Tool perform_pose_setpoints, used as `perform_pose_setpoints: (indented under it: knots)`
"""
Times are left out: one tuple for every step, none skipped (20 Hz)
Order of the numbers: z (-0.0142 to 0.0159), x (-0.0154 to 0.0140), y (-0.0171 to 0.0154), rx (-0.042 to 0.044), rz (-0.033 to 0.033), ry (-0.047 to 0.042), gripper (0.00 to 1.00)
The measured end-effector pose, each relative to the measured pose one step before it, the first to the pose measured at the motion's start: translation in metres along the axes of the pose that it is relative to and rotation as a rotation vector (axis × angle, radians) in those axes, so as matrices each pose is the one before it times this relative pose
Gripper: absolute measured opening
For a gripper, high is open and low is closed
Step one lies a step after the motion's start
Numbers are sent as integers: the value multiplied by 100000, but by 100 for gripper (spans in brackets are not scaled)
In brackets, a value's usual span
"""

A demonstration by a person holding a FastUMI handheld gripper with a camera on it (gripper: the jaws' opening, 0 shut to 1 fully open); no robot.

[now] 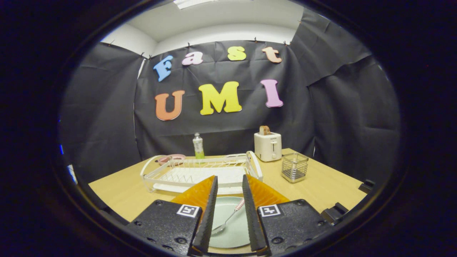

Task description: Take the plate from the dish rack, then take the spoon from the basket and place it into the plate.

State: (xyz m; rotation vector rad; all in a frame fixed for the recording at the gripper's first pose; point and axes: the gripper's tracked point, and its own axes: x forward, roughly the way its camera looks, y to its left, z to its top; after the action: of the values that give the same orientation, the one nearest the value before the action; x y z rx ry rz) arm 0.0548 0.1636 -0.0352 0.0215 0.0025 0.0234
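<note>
A pale green plate [230, 233] lies flat on the wooden table [121, 192], between and below my fingers. A spoon [228, 218] with a pink handle rests in the plate, bowl toward me. My gripper [230, 184] hovers above the plate, open, with nothing between its fingers. Just beyond the fingertips stands the white wire dish rack [200, 173], with nothing in it. To the right of the rack sits the small wire basket [294, 167], which looks empty.
A white toaster [267, 146] with a slice of bread stands behind the rack's right end. A green-capped bottle [198, 145] and a pink dish [170, 158] sit behind the rack. Black clamps [366, 186] grip the table's right edge.
</note>
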Motion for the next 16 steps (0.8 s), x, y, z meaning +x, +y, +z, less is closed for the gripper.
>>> perform_pose_setpoints:
  knots:
    - [295, -440, -424, -660, 325, 593, 50]
    - [459, -355, -318, -956, 318, 309, 53]
    - [532, -359, -249, -1102, 247, -133, 56]
    - [453, -564, -354, -1364, 191, -375, 59]
    - [684, -574, -118, -1336, 702, -928, 63]
    - [763, -679, 66, -958, 1107, -1211, 67]
    - [784, -611, -66, -483, 1062, -1403, 75]
    - [637, -657, -311, -566, 560, -986, 83]
    - [658, -637, -423, -514, -168, -763, 88]
    - [858, -754, -516, -639, 293, -1448, 92]
    - [831, -744, -462, -597, 354, -1457, 93]
    - [816, -721, -531, -351, 37, -1398, 93]
    - [727, -699, -566, -362, 231, -857, 94]
    - [474, -629, -628, 427, 76, -603, 95]
    - [508, -642, -504, 831, 93, -545, 95]
    - [415, -490, -405, 561, 292, -534, 96]
